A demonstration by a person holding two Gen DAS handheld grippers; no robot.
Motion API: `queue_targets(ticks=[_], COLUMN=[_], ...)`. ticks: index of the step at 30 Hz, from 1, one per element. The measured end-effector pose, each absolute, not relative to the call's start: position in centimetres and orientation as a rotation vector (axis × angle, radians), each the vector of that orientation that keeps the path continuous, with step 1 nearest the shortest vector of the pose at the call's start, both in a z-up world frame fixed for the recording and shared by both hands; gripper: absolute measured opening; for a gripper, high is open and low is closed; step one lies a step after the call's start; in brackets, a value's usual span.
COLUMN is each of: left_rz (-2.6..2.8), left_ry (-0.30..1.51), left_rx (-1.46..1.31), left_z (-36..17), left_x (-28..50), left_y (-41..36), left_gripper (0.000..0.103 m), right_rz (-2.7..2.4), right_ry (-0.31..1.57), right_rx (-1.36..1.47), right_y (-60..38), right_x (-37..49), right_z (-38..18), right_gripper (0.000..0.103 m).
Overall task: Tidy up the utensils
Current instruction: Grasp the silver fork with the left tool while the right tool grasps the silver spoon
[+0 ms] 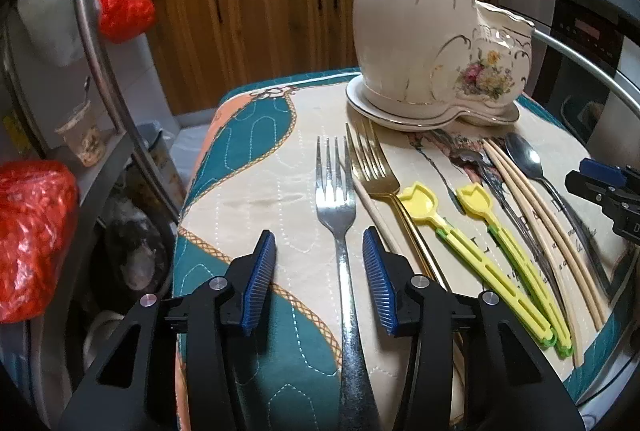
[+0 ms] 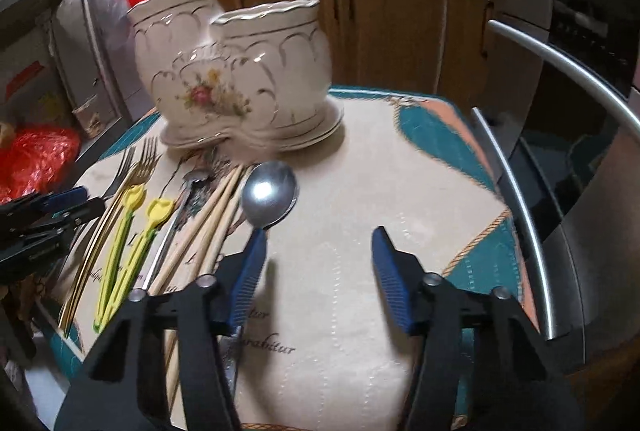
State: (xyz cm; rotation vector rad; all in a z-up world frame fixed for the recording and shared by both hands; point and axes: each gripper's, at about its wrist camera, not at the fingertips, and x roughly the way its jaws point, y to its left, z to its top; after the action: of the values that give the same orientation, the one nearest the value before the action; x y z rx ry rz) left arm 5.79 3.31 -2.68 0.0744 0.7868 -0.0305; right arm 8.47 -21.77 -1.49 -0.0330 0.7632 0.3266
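Utensils lay in a row before the ceramic holder [image 1: 432, 43], unsorted. The left gripper [image 1: 319, 271] stood apart astride the silver fork [image 1: 340, 215], evidently to lift it; the right gripper [image 2: 316, 271], also apart, sat beside the spoon [image 2: 270, 193].

The cream ceramic holder [image 2: 236, 79] blocks the far middle of the bench [image 2: 360, 271]. To its right, the cloth lies bare, open for a claw. Near-left of the holder, forks, yellow clips [image 1: 472, 263], chopsticks [image 1: 556, 231] and spoons lie packed side by side, with narrow gaps. A curved metal rail [image 2: 560, 79] hems the holder's right side.
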Motion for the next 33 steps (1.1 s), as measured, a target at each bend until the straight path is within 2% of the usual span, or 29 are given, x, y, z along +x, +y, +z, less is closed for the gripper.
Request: queue_targets(ticks=[5, 7, 19, 25, 28, 33], left_rz=[-0.047, -0.053, -0.087, -0.091, -0.082, -0.092], left_ry=[0.791, 0.796, 0.797, 0.785, 0.778, 0.77], left_rx=[0.085, 0.094, 0.101, 0.093, 0.112, 0.056], left_z=[-2.6, -2.5, -2.5, -2.7, -2.7, -2.7], left_x=[5.4, 5.2, 5.1, 5.3, 5.4, 5.4], left_y=[3.0, 3.0, 2.8, 3.0, 2.7, 3.5], left_gripper=[0.041, 0.039, 0.022, 0.013, 0.009, 0.005], right_rz=[0.377, 0.39, 0.426, 0.406, 0.407, 0.413], right_ry=[0.787, 0.79, 0.811, 0.812, 0.812, 0.789], right_rx=[-0.049, -0.057, -0.132, -0.129, -0.098, -0.054], right_y=[-20.8, -20.5, -17.7, -17.7, -18.1, -18.9], right_x=[8.4, 8.3, 8.3, 9.0, 9.3, 9.1], right_z=[-1.7, -1.7, -2.2, -2.4, -2.5, -2.5], right_gripper=[0.039, 0.037, 0.036, 0.022, 0.01, 0.006])
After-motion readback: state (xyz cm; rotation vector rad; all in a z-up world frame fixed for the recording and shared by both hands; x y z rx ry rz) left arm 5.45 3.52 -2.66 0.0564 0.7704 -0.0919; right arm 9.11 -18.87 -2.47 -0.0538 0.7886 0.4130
